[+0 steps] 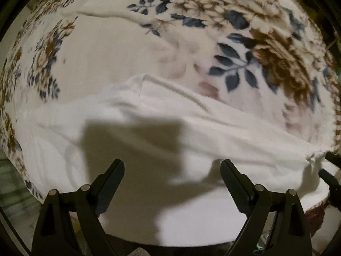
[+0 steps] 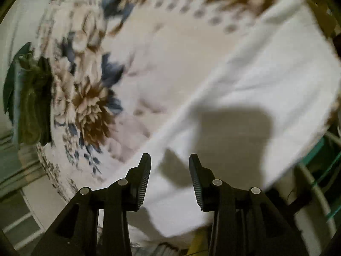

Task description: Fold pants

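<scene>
The white pants [image 1: 162,128] lie spread on a floral blanket [image 1: 266,49] that covers the surface beneath; whether that surface is a bed or a bench cannot be told. Some folding looks done, judging by the layered edge and the straight crease running across the cloth in the left wrist view, but the garment is still long and rumpled, so at least one more fold and some smoothing seem to remain. The left gripper [image 1: 172,168] hangs over the near part of the pants with its fingers wide apart and nothing between them. The right gripper [image 2: 169,162] is likewise parted and empty, poised above the near edge of the pants [image 2: 245,98], which stretch away to the far right. Both views are blurred.
</scene>
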Tool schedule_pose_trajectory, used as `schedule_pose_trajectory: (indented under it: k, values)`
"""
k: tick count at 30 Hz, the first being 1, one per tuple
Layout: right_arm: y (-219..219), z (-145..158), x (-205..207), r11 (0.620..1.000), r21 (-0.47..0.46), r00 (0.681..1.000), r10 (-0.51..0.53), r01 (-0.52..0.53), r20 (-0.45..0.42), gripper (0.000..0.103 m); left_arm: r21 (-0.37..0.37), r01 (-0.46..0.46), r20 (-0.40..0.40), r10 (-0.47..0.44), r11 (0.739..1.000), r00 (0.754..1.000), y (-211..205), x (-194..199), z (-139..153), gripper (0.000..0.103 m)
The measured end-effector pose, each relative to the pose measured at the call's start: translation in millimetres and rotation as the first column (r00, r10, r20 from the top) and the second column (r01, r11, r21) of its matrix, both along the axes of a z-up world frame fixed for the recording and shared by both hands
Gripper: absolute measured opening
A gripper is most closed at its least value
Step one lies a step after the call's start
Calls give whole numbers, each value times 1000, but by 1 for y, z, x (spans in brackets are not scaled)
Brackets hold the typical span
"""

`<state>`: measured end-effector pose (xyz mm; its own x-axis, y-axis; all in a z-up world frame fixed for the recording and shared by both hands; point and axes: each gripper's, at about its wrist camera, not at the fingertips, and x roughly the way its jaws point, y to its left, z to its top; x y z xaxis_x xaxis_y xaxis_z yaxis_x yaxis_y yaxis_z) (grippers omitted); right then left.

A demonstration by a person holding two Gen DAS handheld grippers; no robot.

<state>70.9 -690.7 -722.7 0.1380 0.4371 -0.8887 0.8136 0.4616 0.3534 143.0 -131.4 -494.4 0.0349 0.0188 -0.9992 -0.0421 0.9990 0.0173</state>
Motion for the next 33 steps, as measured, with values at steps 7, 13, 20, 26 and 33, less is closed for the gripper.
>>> schedule_pose_trajectory:
  k: [7,13,20,26,33]
  values:
    - [16,-26,13,993,-66,989,-108,101,-104,5,9,13,-23,-13,1000,1000,8,15,-10,92]
    - [13,8,7,989,-100,994,-113,112,-6,5,14,9,-61,-8,1000,998,31,6,-38,92]
    - [-5,-19,26,994,-19,994,-107,107,1,9,34,10,-91,-7,999,996,50,19,-73,92]
    - [-36,3,-4,993,74,985,-101,92,137,46,-46,13,-29,-14,999,999,52,28,-43,92]
    - [-127,37,-146,959,-167,973,-224,229,48,47,-6,-54,7,54,999,999,58,43,-92,96]
